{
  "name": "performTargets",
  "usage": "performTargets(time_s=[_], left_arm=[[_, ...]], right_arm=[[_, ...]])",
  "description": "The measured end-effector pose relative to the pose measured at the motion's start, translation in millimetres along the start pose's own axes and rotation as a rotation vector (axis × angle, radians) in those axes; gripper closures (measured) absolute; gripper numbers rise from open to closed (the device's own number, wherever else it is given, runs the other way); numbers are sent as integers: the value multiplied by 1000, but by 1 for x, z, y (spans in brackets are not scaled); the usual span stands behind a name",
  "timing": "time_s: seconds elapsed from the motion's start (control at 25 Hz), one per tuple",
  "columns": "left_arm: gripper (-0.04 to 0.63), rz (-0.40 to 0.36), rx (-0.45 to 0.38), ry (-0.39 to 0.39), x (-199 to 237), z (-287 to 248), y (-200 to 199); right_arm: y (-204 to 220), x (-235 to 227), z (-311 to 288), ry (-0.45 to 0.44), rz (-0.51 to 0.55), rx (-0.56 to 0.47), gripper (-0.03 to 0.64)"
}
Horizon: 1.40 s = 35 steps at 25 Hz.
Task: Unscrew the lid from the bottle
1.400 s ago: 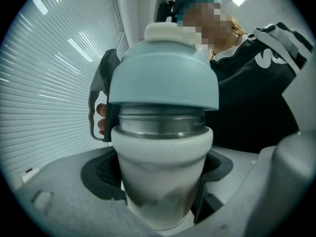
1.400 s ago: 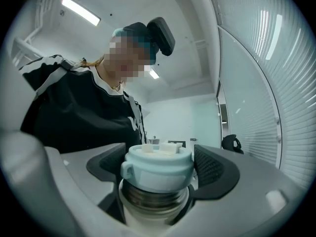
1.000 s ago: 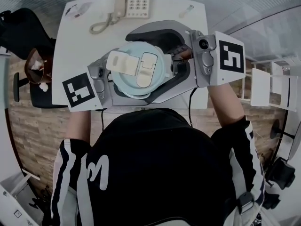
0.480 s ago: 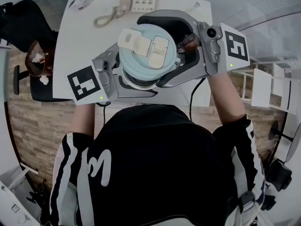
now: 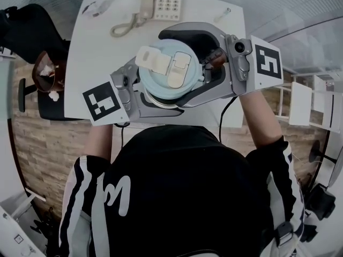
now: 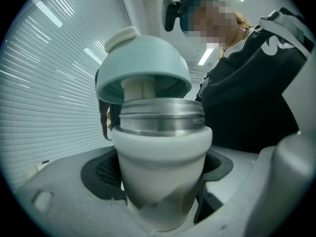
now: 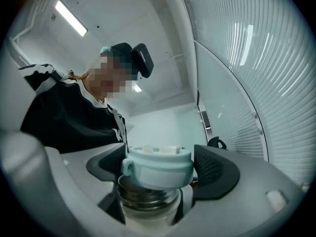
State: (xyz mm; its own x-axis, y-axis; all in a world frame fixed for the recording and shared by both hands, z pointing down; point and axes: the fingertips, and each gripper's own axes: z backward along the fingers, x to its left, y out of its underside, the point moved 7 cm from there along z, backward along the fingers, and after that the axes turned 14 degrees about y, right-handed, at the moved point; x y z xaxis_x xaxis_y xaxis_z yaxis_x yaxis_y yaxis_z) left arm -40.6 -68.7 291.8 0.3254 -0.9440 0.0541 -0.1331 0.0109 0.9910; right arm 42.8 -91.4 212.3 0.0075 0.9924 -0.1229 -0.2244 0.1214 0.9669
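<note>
The bottle (image 6: pixel 160 152) fills the left gripper view. Its white body is clamped upright between the dark fingers (image 6: pixel 104 174) of the left gripper (image 6: pixel 160 181), which close on it from both sides. Its steel neck (image 6: pixel 162 116) with the thread stands bare above the white collar. The pale blue lid (image 6: pixel 143 73) hangs over it, tilted and apart from the thread, with a gap showing under its rim. A pale plug on the lid's underside points down at the mouth, and I cannot tell whether it has cleared the rim. In the right gripper view the right gripper (image 7: pixel 159 174) has the lid gripped between its own fingers, one pad on each side. The lid sits askew over the steel neck and not seated on it. In the head view the pair is held in the air above the near edge of the white counter (image 5: pixel 91 47), close to the person's chest, the left gripper low and the right one on top. A telephone (image 5: pixel 161 1) lies at the counter's far edge, well apart. By my reading the unscrewing itself is done, since the thread is free. What is left is to lift the lid straight off and carry it clear of the bottle.
</note>
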Motion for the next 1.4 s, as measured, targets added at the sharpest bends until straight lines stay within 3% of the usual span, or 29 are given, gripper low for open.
performTargets(time_s=[0.24,0.6,0.84,1.4], left_arm=[[160,27,-10,-18,0,-3,-2],[160,95,-47,-105,15,13,9],[160,121,-55,-165,25,19,9],[160,149,-123,-249,33,27,7]], right_arm=[[-1,0,3,35,-38,-36,188],[9,-22,17,248,51,-102,222],[10,-29,21,385,50,-168,251],[25,-20,24,458,101,-128,314]])
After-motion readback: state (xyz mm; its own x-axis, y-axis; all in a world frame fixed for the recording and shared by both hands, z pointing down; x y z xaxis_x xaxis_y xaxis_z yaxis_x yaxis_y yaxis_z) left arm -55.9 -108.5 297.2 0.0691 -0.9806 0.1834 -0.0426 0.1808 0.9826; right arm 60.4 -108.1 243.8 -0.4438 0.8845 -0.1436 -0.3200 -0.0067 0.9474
